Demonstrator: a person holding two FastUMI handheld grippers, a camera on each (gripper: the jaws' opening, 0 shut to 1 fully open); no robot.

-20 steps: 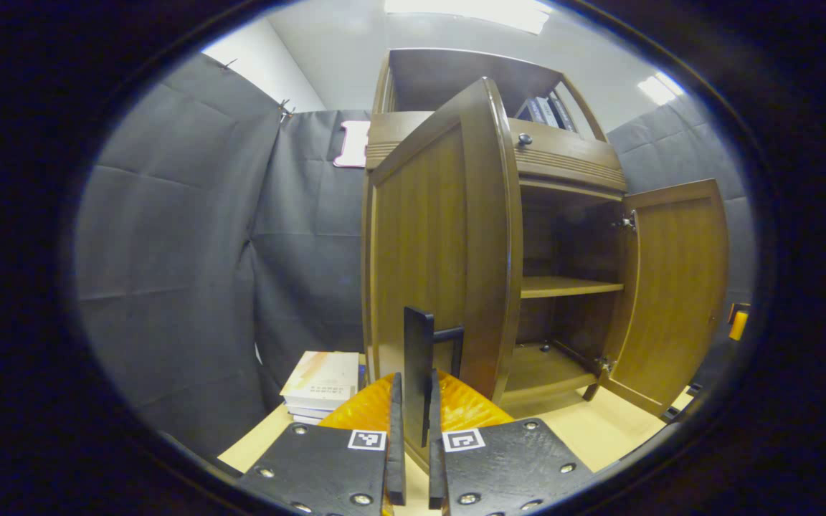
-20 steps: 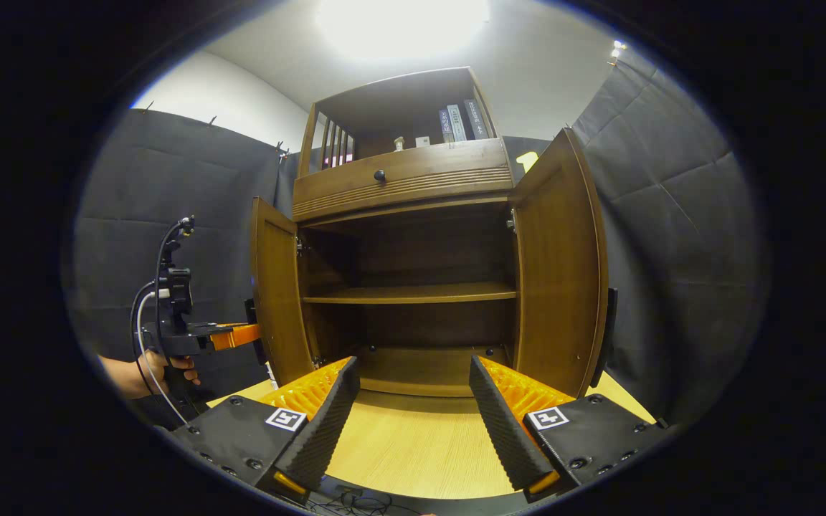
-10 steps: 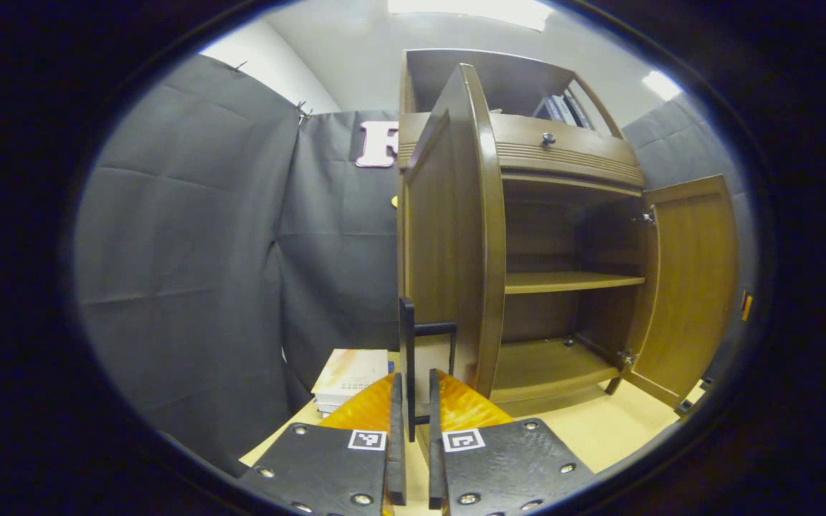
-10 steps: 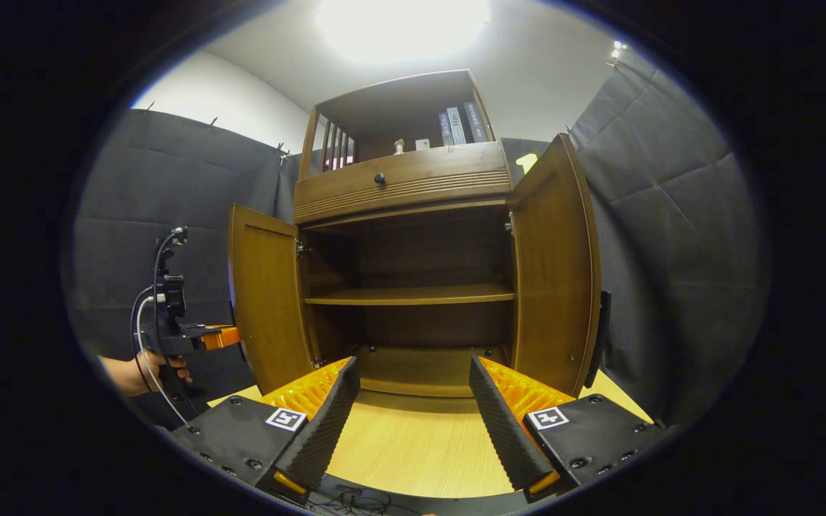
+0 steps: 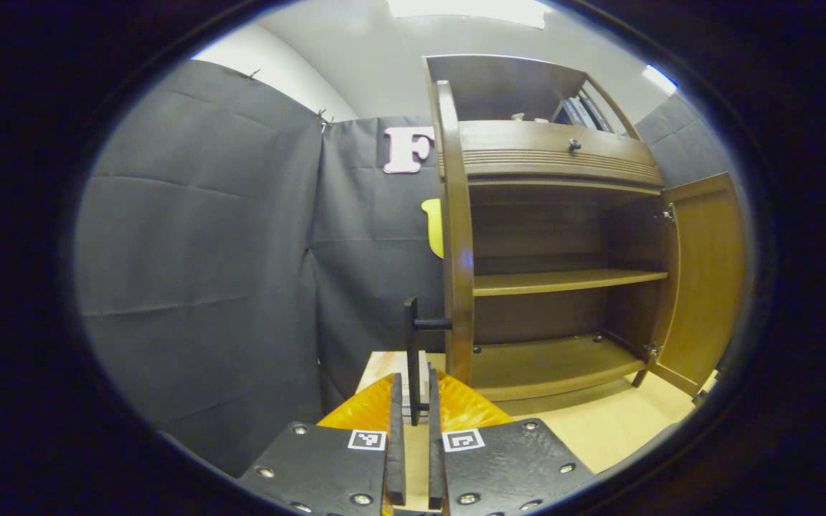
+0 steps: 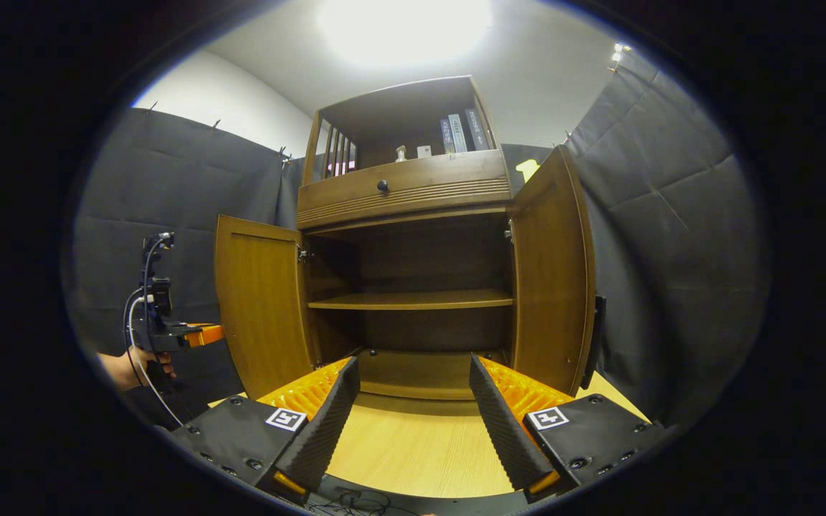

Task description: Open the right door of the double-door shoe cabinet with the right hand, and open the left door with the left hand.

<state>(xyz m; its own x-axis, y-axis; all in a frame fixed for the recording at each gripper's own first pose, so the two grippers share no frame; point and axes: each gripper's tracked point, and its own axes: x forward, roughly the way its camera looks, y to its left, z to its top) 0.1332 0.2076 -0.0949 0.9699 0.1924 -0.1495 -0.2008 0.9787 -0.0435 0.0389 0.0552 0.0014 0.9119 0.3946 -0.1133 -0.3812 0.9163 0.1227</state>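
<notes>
Both doors of the shoe cabinet on the surface look swung out, so I'd say this is the tail end of step 2. The left gripper has its fingers clamped narrow on the left door's black handle, while the right gripper hangs wide and empty near the right door. Next move is probably just letting go of that handle and backing off without nudging the door.

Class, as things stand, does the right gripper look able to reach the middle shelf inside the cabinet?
Probably yes: the right gripper is open and empty, facing the middle shelf, with both the left door and the right door swung wide.
</notes>
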